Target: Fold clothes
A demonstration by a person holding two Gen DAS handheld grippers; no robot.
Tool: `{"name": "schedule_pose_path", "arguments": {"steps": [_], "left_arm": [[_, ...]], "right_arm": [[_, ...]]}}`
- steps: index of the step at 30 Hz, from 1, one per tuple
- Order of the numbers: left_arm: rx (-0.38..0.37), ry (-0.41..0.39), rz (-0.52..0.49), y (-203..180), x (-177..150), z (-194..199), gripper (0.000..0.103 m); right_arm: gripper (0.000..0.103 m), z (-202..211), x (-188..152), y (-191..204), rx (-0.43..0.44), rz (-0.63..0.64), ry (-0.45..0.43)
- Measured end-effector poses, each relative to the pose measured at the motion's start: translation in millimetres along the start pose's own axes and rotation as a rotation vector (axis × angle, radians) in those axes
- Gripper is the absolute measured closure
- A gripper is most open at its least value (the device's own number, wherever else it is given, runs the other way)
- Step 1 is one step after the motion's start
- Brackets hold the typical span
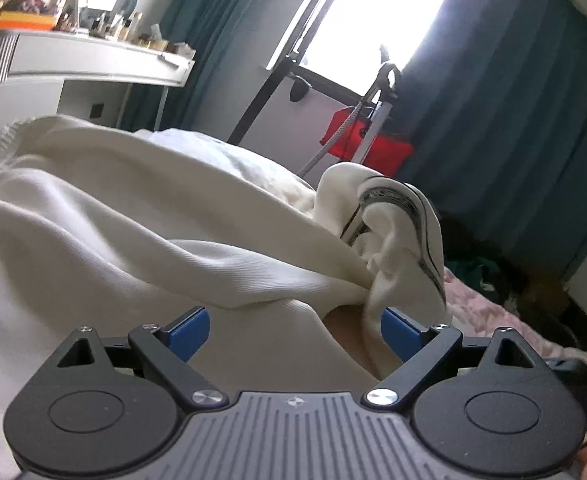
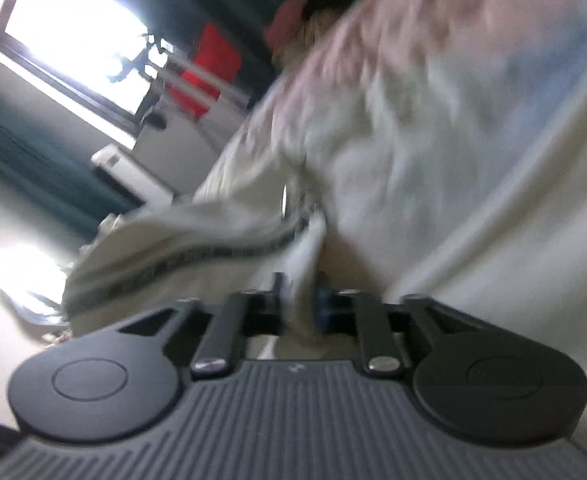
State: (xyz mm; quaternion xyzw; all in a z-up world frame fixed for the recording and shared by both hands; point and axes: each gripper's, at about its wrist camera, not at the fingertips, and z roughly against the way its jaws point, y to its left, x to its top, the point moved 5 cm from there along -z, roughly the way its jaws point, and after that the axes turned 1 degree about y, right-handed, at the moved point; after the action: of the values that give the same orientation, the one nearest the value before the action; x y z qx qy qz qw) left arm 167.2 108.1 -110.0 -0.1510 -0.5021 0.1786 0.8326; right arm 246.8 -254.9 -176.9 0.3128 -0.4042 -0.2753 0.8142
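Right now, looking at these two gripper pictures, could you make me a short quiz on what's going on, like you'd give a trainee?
1. True or false: the left gripper is clamped shut on the cream garment.
2. What is the right gripper pinching? A) a red bag B) cream cloth C) a curtain
3. Fill in: the curtains by the window are dark ____.

Key: 1 false, its fingers stand wide apart. 2 B. 3 teal.

No readable text, label or number anywhere in view.
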Motion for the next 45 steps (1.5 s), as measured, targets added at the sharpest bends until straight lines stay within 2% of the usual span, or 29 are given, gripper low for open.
{"name": "schedule_pose_path", "arguments": {"steps": [2,5,11,14,16,17,20,23,27,30,32,34,37,39,41,45], "left_arm": [[0.000,0.005,0.011,2.5,1.7,-0.9,0.009],[-0.008,0.014,0.018,4.5,1.9,-1.7,0.009],[-0.039,0.029,0.004,1.3,-1.4,-1.8,0.009],[-0.036,0.042,0.001,1.1,-4.9,-4.7,0.009],[-0.035,0.056,0.012,2.8,-7.6,-7.1,0.009],[-0.036,0.063,0.020,3.8,-8.6,-8.7,0.009],[-0.030,0.079,0.035,6.5,-11.1,-11.4,0.009],[-0.031,0.094,0.057,9.9,-14.5,-9.5,0.009],[-0.034,0.090,0.061,11.7,-16.5,-6.4,0.009],[-0.031,0.091,0.047,11.5,-17.2,-10.4,0.009],[-0.032,0.088,0.045,12.2,-17.2,-13.3,0.009],[-0.035,0.084,0.048,12.7,-16.9,-15.9,0.009],[-0.052,0.077,0.068,13.5,-16.3,-17.9,0.009],[-0.065,0.072,0.068,12.1,-15.8,-17.9,0.009],[-0.072,0.071,0.059,9.5,-15.5,-17.6,0.009],[-0.077,0.083,0.028,4.9,-19.7,-17.4,0.009]], "right_arm": [[0.091,19.4,24.2,4.1,-0.013,0.037,-0.071],[0.092,48.8,84.3,14.4,-0.072,0.129,-0.206],[0.094,103.5,209.3,22.2,-0.329,0.250,-0.467],[0.096,133.0,245.6,32.7,-0.359,0.295,-0.595],[0.096,151.1,257.9,41.4,-0.339,0.355,-0.675],[0.096,155.6,258.4,42.7,-0.356,0.395,-0.695],[0.096,156.6,253.0,22.8,-0.401,0.420,-0.664],[0.096,144.2,238.3,-22.0,-0.494,0.378,-0.560],[0.096,122.8,224.4,-79.6,-0.600,0.271,-0.428],[0.096,98.7,233.1,-91.7,-0.651,0.173,-0.354],[0.096,92.5,250.2,-73.7,-0.613,0.158,-0.373],[0.096,91.3,271.7,-34.5,-0.530,0.197,-0.439],[0.096,117.4,293.4,35.9,-0.325,0.294,-0.656],[0.096,130.4,298.8,60.8,-0.284,0.352,-0.749],[0.096,131.6,297.3,54.2,-0.304,0.361,-0.761],[0.096,114.3,258.5,-35.1,-0.375,0.259,-0.662]]}}
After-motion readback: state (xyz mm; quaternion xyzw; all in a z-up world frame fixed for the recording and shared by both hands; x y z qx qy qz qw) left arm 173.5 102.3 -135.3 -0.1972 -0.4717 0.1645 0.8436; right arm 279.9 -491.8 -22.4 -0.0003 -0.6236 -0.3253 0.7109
